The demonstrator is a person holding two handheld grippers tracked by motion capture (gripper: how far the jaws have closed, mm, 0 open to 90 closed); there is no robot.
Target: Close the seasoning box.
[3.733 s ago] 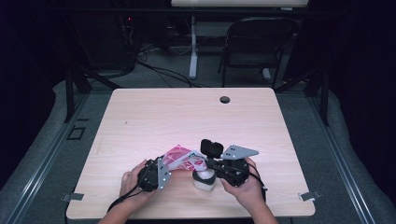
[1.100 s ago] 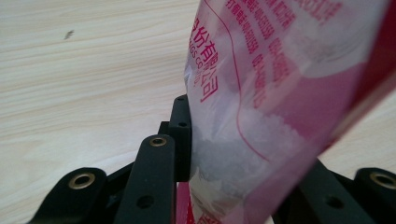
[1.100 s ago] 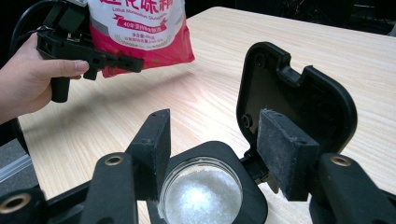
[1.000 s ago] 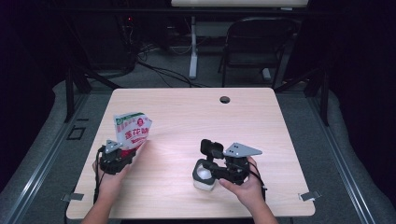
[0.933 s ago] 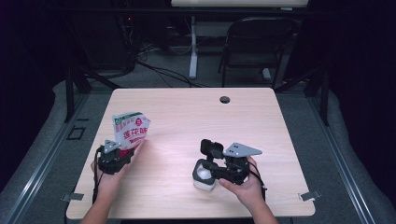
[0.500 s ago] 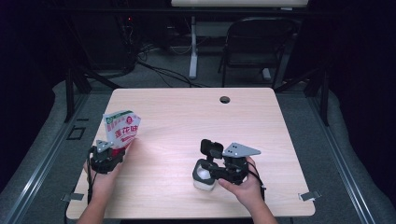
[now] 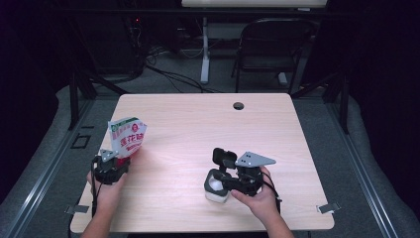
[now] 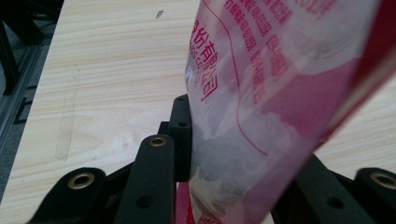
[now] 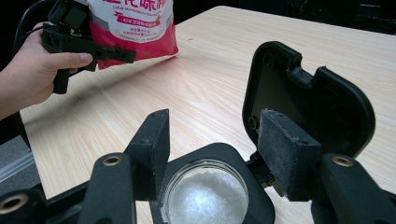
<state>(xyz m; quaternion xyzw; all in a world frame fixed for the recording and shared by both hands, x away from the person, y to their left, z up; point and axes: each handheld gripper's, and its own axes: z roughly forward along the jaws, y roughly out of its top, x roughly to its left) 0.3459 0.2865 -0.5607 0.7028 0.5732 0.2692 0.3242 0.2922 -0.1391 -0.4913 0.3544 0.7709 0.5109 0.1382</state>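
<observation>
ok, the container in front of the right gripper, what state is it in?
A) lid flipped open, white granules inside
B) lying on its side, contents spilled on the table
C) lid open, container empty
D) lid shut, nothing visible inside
A: in the right gripper view the black lid stands hinged up behind the container, and white granules fill its round opening; it sits upright on the table.

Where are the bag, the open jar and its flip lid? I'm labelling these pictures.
bag (image 7: 128,137): high view, on its printed front.
jar (image 9: 208,195): right gripper view, on the white grains inside.
flip lid (image 9: 306,107): right gripper view, on its black inner face.
</observation>
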